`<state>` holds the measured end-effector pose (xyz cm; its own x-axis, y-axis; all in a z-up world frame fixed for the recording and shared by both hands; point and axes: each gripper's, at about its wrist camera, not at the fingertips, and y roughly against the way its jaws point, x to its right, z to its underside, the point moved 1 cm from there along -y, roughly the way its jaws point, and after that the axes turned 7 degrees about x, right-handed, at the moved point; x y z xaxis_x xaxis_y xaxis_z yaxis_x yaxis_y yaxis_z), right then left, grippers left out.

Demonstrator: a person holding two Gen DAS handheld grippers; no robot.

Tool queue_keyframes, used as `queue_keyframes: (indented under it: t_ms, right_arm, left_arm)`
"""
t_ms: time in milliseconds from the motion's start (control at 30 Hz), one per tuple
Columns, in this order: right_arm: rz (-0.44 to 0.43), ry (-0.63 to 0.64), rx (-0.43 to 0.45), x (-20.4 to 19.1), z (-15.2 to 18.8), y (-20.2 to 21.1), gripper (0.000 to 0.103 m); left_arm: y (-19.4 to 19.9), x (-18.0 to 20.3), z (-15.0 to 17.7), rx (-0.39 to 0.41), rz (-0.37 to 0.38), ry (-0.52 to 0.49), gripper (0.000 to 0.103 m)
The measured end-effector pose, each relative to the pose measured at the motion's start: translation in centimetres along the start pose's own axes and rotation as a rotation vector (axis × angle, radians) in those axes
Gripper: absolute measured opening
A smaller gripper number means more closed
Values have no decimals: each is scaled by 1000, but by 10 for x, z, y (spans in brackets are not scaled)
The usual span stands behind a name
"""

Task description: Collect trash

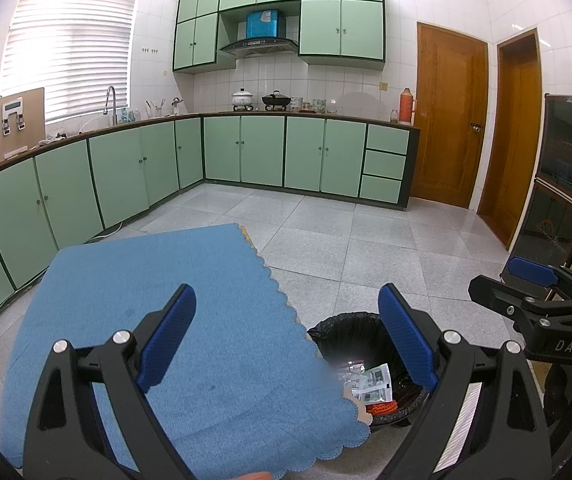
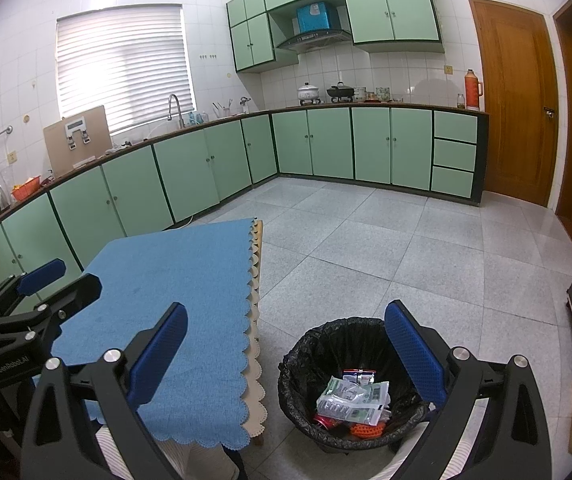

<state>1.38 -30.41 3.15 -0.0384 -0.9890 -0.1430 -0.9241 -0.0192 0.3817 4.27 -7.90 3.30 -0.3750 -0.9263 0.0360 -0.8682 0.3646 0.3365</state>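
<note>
A black-lined trash bin (image 2: pixel 306 364) stands on the floor right of the table; it also shows in the left wrist view (image 1: pixel 342 328). Inside lie clear plastic wrappers (image 2: pixel 352 398), something red and an orange piece (image 2: pixel 366 430). My left gripper (image 1: pixel 288 336) is open and empty, above the blue tablecloth (image 1: pixel 157 280) and the bin's edge. My right gripper (image 2: pixel 286 352) is open and empty, above the bin and the table's right edge. The right gripper shows at the right of the left wrist view (image 1: pixel 534 280), and the left gripper at the left of the right wrist view (image 2: pixel 41 280).
The blue tablecloth (image 2: pixel 181 272) covers a small table with a scalloped edge. Green cabinets (image 2: pixel 205 160) line the left and far walls. Grey tiled floor (image 2: pixel 406 260) lies beyond the bin. Wooden doors (image 2: pixel 514 100) stand at the right. A dark cabinet (image 1: pixel 566 168) stands at far right.
</note>
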Motion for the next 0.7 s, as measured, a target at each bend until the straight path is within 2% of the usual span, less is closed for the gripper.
queue_keyframes:
  t_ms: [700]
  right_arm:
    - [-1,-6,-11,-1,5,-4,97]
  left_arm:
    - [-3,0,5,-5,2,3,89]
